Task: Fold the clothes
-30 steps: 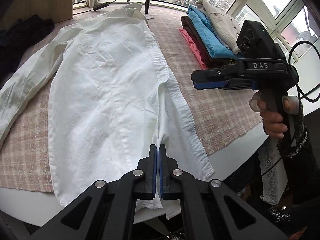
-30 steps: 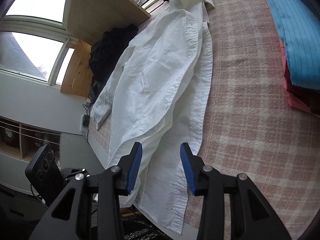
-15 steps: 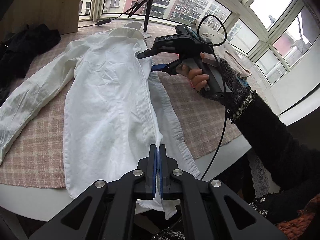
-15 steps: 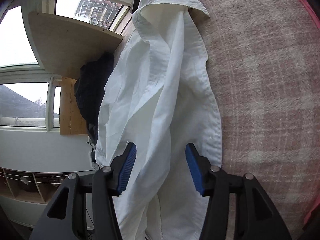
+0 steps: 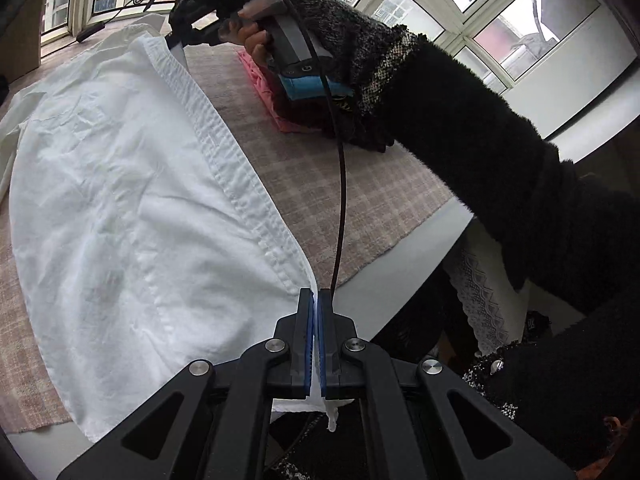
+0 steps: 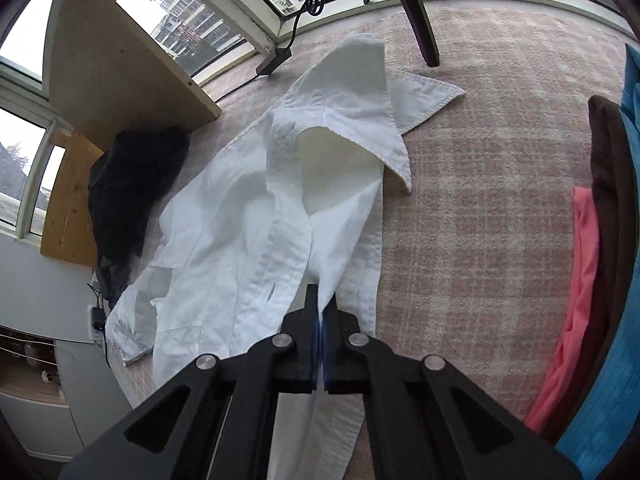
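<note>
- Item: white shirt, spread front-up on the checked cloth that covers the table; fills the left and centre of the left-wrist view, its collar toward the top of the right-wrist view.
- Left gripper: jaws clenched on the shirt's front edge at the hem, lower centre of frame, at the table's near edge.
- Right gripper: jaws clenched on the same front edge higher up, below the collar; also seen upper left in the left-wrist view.
- Step in hand (a judgement): holding the front edge at two points to draw it straight or fold it over.
- To do it well: keep the edge taut between the two grips, move both together, lay it down flat so the sleeve at lower left does not bunch.
- Containers: none in view.
- Nearby: stack of folded clothes, right edge; dark garment, left, by the wooden board.
</note>
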The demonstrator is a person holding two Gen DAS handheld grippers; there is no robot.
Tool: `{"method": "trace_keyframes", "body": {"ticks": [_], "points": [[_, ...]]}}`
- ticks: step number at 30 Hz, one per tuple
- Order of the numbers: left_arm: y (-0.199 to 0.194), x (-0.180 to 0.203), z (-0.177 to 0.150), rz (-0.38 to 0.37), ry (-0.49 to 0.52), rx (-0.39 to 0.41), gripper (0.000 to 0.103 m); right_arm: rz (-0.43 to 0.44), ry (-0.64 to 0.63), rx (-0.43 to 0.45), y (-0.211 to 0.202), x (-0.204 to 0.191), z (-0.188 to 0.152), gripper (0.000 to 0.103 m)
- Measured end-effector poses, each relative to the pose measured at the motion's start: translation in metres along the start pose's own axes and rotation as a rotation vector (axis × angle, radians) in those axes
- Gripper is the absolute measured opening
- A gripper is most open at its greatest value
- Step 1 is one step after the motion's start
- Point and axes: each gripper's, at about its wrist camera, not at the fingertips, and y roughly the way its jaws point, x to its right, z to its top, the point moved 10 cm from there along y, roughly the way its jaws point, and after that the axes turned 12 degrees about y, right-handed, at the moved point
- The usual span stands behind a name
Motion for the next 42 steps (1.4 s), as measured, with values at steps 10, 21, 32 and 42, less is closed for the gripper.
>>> {"method": "trace_keyframes", "body": {"ticks": [10, 21, 32, 42], "points": [[0.002, -0.018, -0.037, 0.075, -0.020, -0.134, 0.030, -0.184, -0.094, 0.139, -0.043, 0.036, -0.015, 0.021], [-0.077, -0.176, -0.040, 0.414, -0.244, 0.002, 0.026, -0.004, -0.213, 0.064, -0.035, 0.011, -0.150, 0.023], [-0.052, -0.292, 0.051, 0.559, -0.215, -0.069, 0.029, 0.077, -0.120, -0.044, -0.043, 0.014, -0.139, 0.027], [-0.029, -0.209, 0.053, 0.308, -0.132, -0.014, 0.038, 0.191, 0.061, 0.048, -0.018, -0.012, 0.048, 0.037]]}}
